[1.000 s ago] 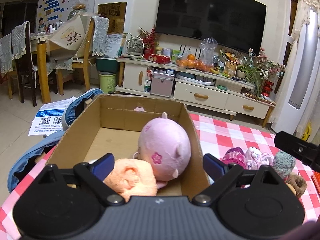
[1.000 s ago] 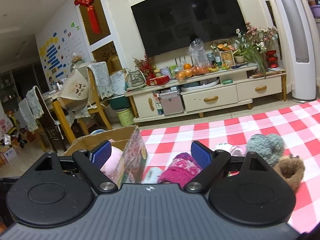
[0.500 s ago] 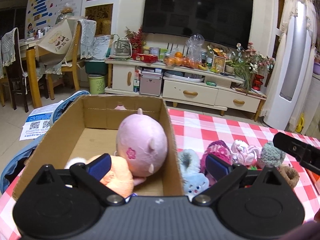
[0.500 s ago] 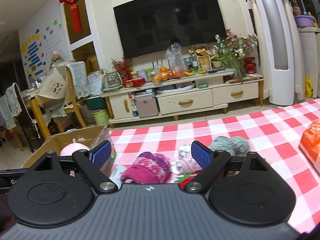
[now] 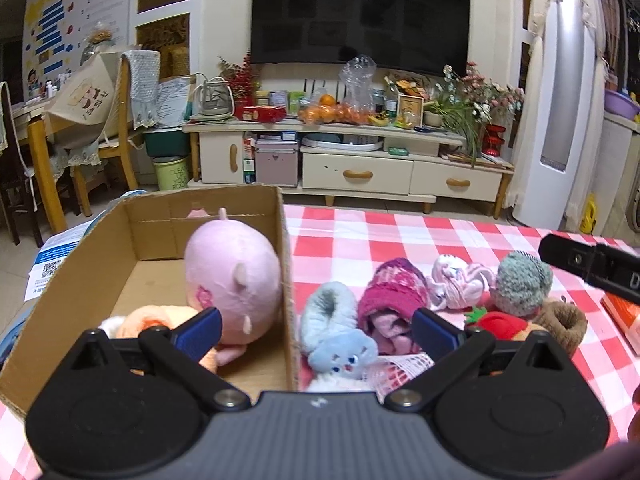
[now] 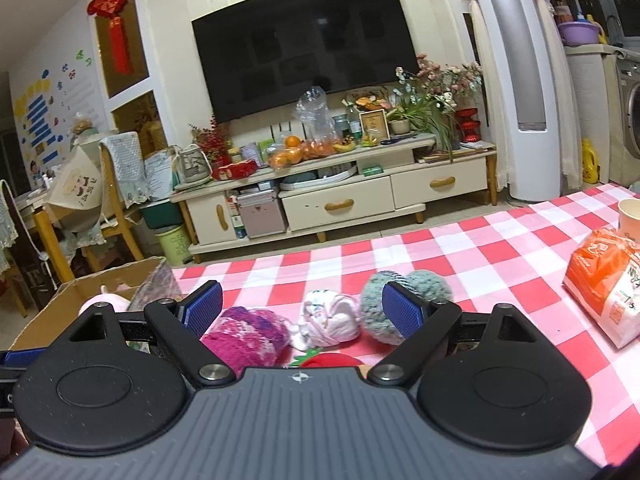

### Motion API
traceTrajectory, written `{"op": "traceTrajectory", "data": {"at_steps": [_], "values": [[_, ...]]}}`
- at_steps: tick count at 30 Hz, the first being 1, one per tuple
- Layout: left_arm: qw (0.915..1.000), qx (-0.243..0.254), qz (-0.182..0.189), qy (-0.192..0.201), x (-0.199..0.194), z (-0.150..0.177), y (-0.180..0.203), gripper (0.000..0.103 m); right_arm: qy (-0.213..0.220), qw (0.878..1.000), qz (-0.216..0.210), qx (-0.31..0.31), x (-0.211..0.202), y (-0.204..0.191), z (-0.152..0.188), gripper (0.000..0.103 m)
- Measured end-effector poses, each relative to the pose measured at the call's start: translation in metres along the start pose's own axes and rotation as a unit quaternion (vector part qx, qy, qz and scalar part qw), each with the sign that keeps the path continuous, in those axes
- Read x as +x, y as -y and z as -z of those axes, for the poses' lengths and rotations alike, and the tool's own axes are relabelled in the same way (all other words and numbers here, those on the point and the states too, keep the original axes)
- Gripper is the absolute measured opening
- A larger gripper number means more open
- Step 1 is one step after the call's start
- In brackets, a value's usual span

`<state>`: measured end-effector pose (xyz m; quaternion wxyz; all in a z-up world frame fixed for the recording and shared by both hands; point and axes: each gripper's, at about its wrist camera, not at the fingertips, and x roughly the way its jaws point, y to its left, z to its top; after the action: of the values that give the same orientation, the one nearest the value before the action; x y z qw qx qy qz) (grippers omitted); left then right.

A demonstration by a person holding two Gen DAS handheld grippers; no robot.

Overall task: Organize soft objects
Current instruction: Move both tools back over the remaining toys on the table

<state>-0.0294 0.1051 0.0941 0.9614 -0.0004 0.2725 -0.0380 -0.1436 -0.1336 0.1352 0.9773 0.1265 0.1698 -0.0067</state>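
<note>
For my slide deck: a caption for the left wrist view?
Open left gripper over a box holding two plush toys, with knitted socks on the checked cloth.

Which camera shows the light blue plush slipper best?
The left wrist view: the light blue plush slipper lies whole beside the cardboard box. In the right wrist view, the gripper body hides it.

Cardboard box (image 5: 80, 264) holds pink plush (image 5: 232, 276) and orange plush (image 5: 156, 320); blue slipper (image 5: 336, 332), magenta knit (image 5: 394, 296), grey-green knit (image 5: 520, 284) lie beside it.
</note>
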Motion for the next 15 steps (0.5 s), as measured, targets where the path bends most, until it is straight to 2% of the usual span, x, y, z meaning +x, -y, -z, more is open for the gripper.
{"op": "traceTrajectory", "data": {"at_steps": [15], "values": [[0.9986, 0.040, 0.035, -0.002, -0.001, 0.010, 0.035, 0.102, -0.001, 1.000, 0.029, 0.008, -0.005, 0.006, 0.008, 0.103]]}}
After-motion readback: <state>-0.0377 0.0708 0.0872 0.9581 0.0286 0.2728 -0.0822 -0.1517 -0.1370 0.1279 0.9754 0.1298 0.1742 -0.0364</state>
